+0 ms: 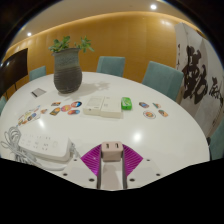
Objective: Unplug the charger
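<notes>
My gripper (112,155) is shut on a white charger (111,150), held between the magenta pads (93,157) with its two metal prongs pointing forward. The charger is clear of the white power strip (46,147), which lies on the round white table (150,135) to the left of the fingers. A white cable (10,140) is bundled at the strip's left end.
Beyond the fingers lie a flat white box (102,106), a small green object (127,103) and several round coasters (62,109). A potted plant (68,68) stands at the far left. Teal chairs (160,78) ring the table's far side.
</notes>
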